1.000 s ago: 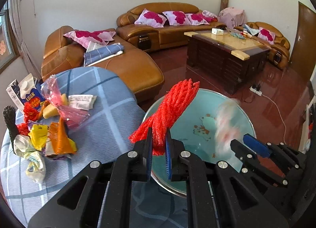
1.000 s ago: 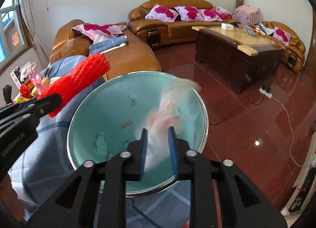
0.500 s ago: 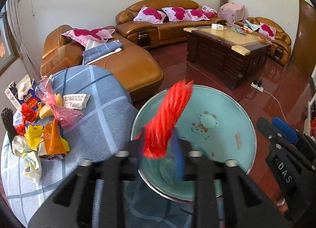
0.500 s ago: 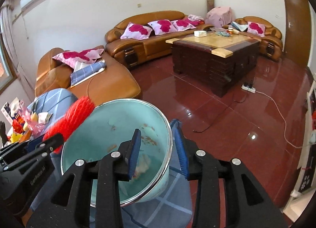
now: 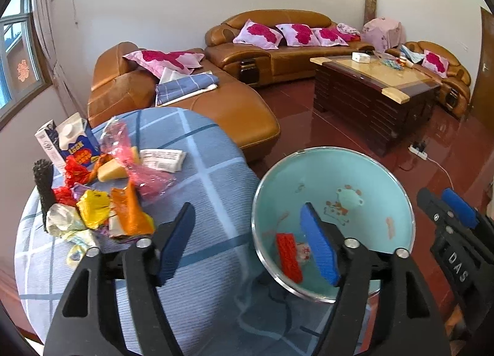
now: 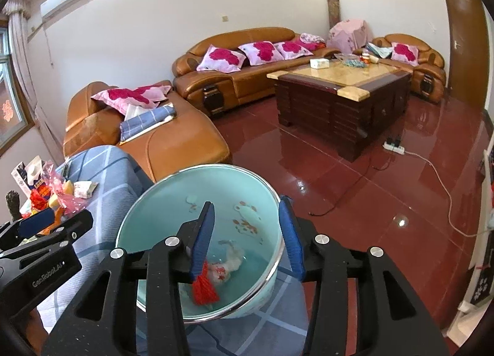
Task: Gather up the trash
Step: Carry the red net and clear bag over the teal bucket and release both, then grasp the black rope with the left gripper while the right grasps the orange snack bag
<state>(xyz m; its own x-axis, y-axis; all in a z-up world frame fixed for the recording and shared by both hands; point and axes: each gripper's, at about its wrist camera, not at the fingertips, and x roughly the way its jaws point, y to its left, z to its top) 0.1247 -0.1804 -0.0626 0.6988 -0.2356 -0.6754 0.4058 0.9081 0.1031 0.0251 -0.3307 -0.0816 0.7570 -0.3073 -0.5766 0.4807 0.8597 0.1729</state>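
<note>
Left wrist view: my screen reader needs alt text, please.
The open left gripper hovers over a blue checked tablecloth, beside a teal basin holding red mesh netting. Colourful wrappers lie piled at left.

Left gripper [image 5: 247, 242] spread wide beside the teal basin [image 5: 370, 171]; red mesh net [image 5: 288, 257] lies inside (crumpled wrapper [image 5: 303, 252] touching it), trash pile [image 5: 102, 198] well left.

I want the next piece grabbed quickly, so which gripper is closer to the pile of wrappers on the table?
Left. The left gripper hangs open beside the wrapper pile, just right of it. The right gripper is open over the teal basin, farther from the pile.
</note>
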